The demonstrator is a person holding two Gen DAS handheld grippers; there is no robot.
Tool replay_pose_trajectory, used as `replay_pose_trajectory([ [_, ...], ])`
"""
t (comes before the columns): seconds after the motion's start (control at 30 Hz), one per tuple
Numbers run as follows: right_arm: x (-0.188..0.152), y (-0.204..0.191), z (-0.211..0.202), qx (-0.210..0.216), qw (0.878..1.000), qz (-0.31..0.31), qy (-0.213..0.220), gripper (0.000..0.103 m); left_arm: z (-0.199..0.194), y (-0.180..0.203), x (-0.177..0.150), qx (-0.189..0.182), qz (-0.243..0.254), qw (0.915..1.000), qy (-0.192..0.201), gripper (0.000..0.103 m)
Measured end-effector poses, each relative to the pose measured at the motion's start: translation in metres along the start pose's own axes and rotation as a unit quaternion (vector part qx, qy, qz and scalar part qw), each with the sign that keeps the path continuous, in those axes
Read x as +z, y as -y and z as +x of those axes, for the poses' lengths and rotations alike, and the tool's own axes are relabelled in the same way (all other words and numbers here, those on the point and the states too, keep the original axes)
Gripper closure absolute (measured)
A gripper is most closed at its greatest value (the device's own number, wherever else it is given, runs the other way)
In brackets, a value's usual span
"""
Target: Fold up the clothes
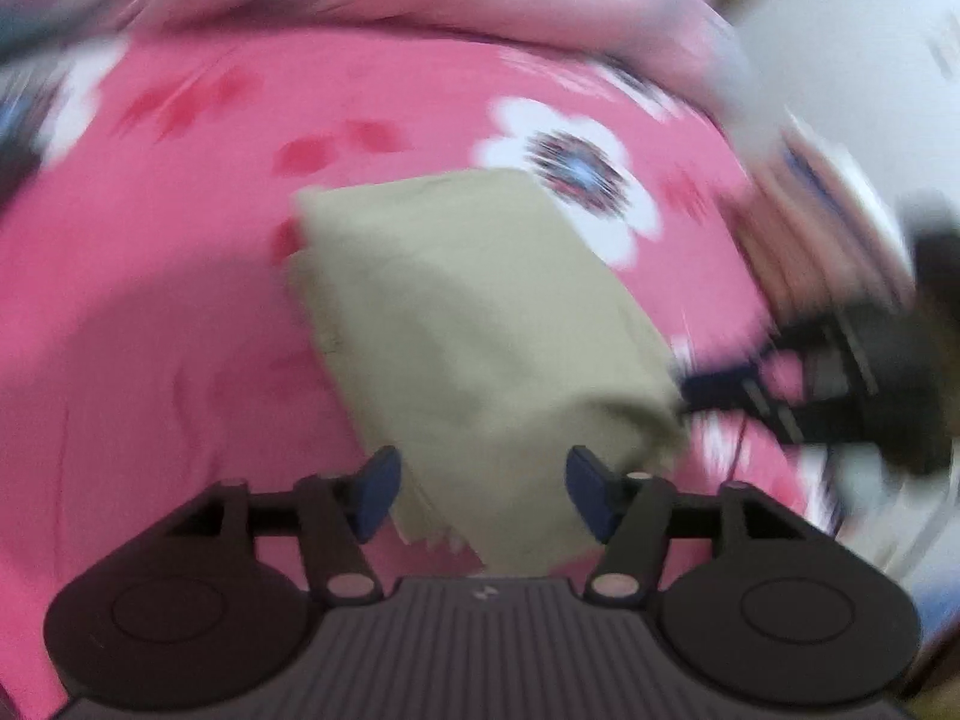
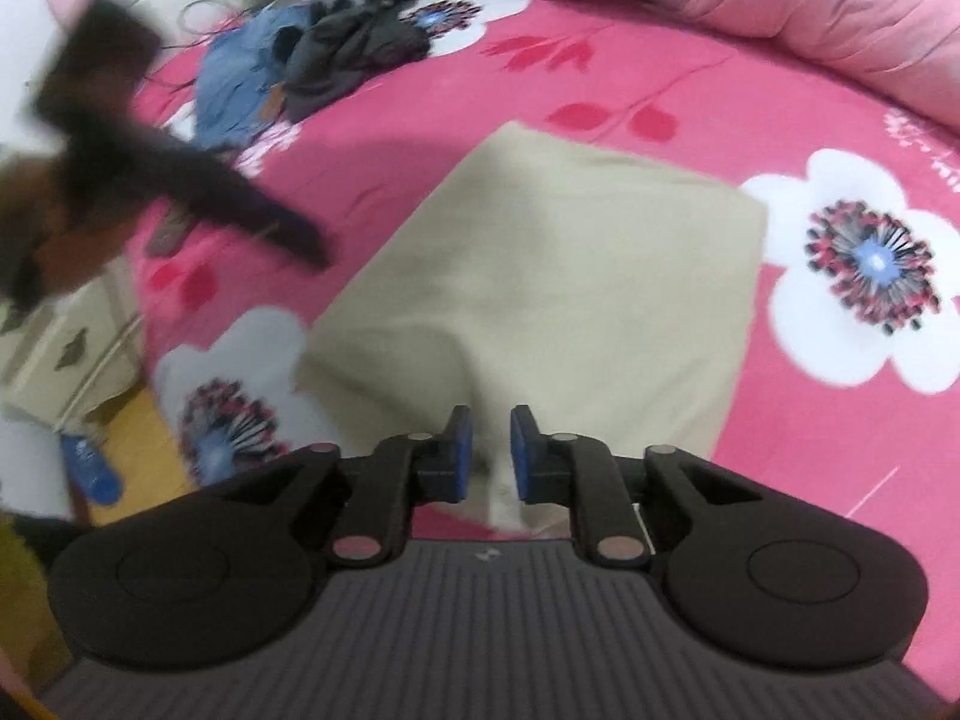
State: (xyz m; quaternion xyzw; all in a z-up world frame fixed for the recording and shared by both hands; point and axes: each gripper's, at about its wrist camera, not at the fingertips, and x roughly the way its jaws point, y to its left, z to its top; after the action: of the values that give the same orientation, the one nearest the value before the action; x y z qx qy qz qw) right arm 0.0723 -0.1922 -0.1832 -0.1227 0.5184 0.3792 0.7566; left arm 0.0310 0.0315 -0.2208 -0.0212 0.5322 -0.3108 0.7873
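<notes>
A: Right hand-held gripper [image 2: 489,456], nearest the lens: jaws narrow, a thin tuck of the beige garment [image 2: 540,276] runs between the blue pads [image 2: 459,456]. Can't tell if they're pinching it.

B: Left hand-held gripper [image 1: 480,495]?

A: Jaws stand well apart, nothing clamped. The garment's near edge sits below the gap, the pads clear of it.

B: Where's the garment lying?

A: Straight ahead of both, flat on the pink flowered bed [image 2: 690,90], already a compact rectangle. Past it, up and left of the right one, a heap of unfolded clothes [image 2: 312,54]. Pink pillow [image 2: 780,6] along the far edge.

B: Step?

A: Looks like the last fold on this piece, or tidying it. Judgement only.

B: Next?

A: Probably let go cleanly, or grip firmly and lay the edge over square; then fetch from the heap.
</notes>
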Motion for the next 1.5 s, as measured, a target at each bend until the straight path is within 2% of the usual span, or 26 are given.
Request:
replay_pose_trajectory([
  [0.1, 0.006, 0.003, 0.016, -0.003, 1.000, -0.015, -0.013, 0.073, 0.017, 0.036, -0.010, 0.039, 0.112, 0.9928, -0.016, 0.038],
  [0.2, 0.006, -0.002, 0.035, -0.006, 0.998, -0.052, -0.032, 0.059, 0.037, 0.048, -0.019, 0.093, 0.160, 0.9822, -0.032, 0.052],
  [0.27, 0.007, 0.000, 0.045, -0.002, 0.997, -0.057, -0.043, 0.060, 0.040, 0.048, -0.021, 0.105, 0.168, 0.9798, -0.028, 0.060],
  [0.3, 0.006, 0.001, 0.048, 0.002, 0.997, -0.056, -0.044, 0.066, 0.039, 0.048, -0.022, 0.106, 0.169, 0.9796, -0.024, 0.062],
  [0.33, 0.006, 0.002, 0.047, 0.008, 0.998, -0.054, -0.041, 0.086, 0.038, 0.047, -0.022, 0.107, 0.170, 0.9793, -0.019, 0.069],
  [0.37, 0.006, 0.004, 0.045, 0.013, 0.998, -0.050, -0.039, 0.094, 0.035, 0.047, -0.023, 0.108, 0.172, 0.9790, -0.012, 0.077],
  [0.4, 0.006, 0.005, 0.042, 0.018, 0.998, -0.046, -0.036, 0.097, 0.032, 0.047, -0.023, 0.110, 0.177, 0.9781, -0.004, 0.083],
  [0.43, 0.005, 0.003, 0.037, 0.021, 0.998, -0.049, -0.028, 0.100, 0.027, 0.049, -0.023, 0.114, 0.185, 0.9761, 0.005, 0.093],
  [0.57, 0.003, -0.007, 0.016, 0.034, 0.997, -0.071, 0.000, 0.101, 0.005, 0.058, -0.029, 0.115, 0.218, 0.9684, 0.037, 0.093],
  [0.6, 0.000, -0.008, 0.015, 0.035, 0.997, -0.075, 0.000, 0.101, 0.005, 0.059, -0.032, 0.110, 0.224, 0.9679, 0.033, 0.093],
  [0.67, -0.006, -0.009, 0.019, 0.033, 0.996, -0.083, -0.011, 0.101, 0.016, 0.054, -0.041, 0.087, 0.217, 0.9722, -0.015, 0.091],
  [0.7, -0.009, -0.008, 0.024, 0.034, 0.996, -0.080, -0.022, 0.101, 0.021, 0.049, -0.046, 0.074, 0.202, 0.9759, -0.037, 0.091],
  [0.8, -0.017, -0.003, 0.035, 0.038, 0.996, -0.069, -0.048, 0.100, 0.022, 0.024, -0.053, 0.032, 0.107, 0.9914, -0.069, 0.090],
  [0.87, -0.015, 0.002, 0.034, 0.049, 0.996, -0.046, -0.050, 0.098, 0.018, -0.001, -0.053, 0.010, 0.008, 0.9979, -0.063, 0.079],
  [0.9, -0.014, 0.005, 0.032, 0.057, 0.997, -0.031, -0.050, 0.098, 0.015, -0.014, -0.052, -0.002, -0.041, 0.9973, -0.060, 0.076],
  [0.93, -0.014, 0.006, 0.029, 0.067, 0.996, -0.024, -0.056, 0.097, 0.013, -0.027, -0.052, -0.012, -0.093, 0.9940, -0.055, 0.070],
  [0.97, -0.013, 0.006, 0.027, 0.077, 0.995, -0.019, -0.062, 0.097, 0.012, -0.041, -0.053, -0.023, -0.150, 0.9873, -0.046, 0.060],
  [1.07, -0.013, 0.008, 0.021, 0.107, 0.991, -0.002, -0.080, 0.097, 0.009, -0.075, -0.054, -0.064, -0.296, 0.9530, -0.015, 0.036],
  [1.1, -0.009, 0.011, 0.018, 0.115, 0.990, 0.009, -0.077, 0.097, 0.009, -0.082, -0.054, -0.083, -0.329, 0.9407, -0.004, 0.035],
  [1.17, 0.000, 0.018, 0.011, 0.127, 0.989, 0.037, -0.063, 0.096, 0.016, -0.087, -0.053, -0.114, -0.360, 0.9260, 0.004, 0.032],
  [1.2, 0.008, 0.024, 0.009, 0.130, 0.989, 0.058, -0.050, 0.096, 0.020, -0.087, -0.053, -0.124, -0.369, 0.9211, 0.004, 0.032],
  [1.27, 0.026, 0.034, 0.010, 0.135, 0.986, 0.098, -0.026, 0.093, 0.031, -0.084, -0.054, -0.129, -0.379, 0.9162, -0.006, 0.032],
  [1.37, 0.060, 0.042, 0.023, 0.137, 0.980, 0.147, 0.008, 0.069, 0.049, -0.078, -0.056, -0.117, -0.392, 0.9122, -0.019, 0.033],
  [1.4, 0.072, 0.041, 0.029, 0.133, 0.978, 0.157, 0.016, 0.056, 0.053, -0.078, -0.057, -0.114, -0.397, 0.9106, -0.021, 0.033],
  [1.43, 0.084, 0.040, 0.036, 0.128, 0.978, 0.162, 0.021, 0.051, 0.056, -0.077, -0.057, -0.113, -0.400, 0.9093, -0.021, 0.036],
  [1.5, 0.110, 0.037, 0.054, 0.118, 0.979, 0.166, 0.026, 0.050, 0.060, -0.076, -0.059, -0.109, -0.407, 0.9069, -0.021, 0.042],
])
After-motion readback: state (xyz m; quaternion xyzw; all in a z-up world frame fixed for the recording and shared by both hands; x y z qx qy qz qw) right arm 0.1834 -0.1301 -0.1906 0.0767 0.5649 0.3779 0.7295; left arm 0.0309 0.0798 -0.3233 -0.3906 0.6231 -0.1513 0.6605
